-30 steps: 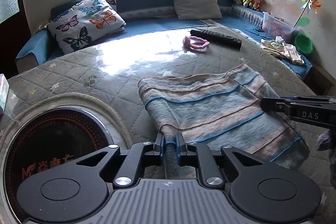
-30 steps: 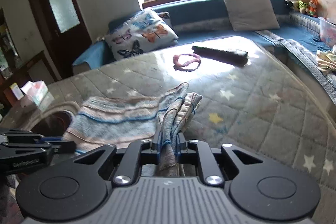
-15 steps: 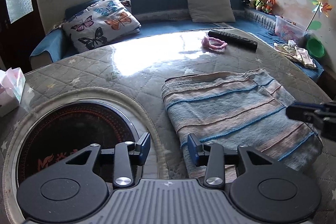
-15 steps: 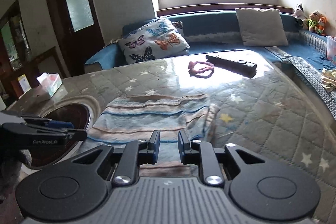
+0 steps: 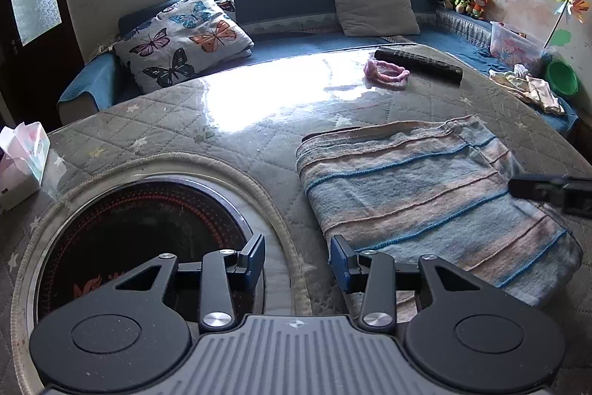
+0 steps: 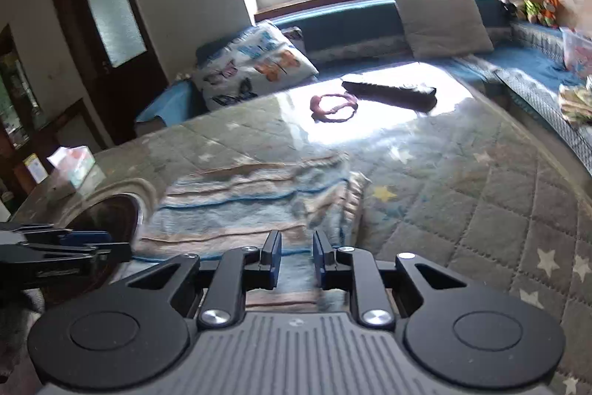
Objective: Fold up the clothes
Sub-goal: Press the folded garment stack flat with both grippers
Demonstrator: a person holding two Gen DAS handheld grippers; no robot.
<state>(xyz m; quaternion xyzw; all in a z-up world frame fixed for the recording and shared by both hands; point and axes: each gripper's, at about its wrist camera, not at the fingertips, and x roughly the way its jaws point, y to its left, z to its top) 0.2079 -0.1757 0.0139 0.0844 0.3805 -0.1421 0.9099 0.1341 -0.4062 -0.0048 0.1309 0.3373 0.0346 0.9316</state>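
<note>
Both jaws open, empty, over folded striped cloth; pink headband, remote well beyond.

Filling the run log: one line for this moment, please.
step: fold clothes | striped towel: folded, flat on table | left gripper: jaws open, empty | right gripper: jaws apart, empty, over towel

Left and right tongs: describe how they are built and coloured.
Both the left tongs and the right tongs are matte black with linkage arms on silver pivot bolts, round discs either side, a ribbed grey base plate and blue pads on the fingertips.
</note>
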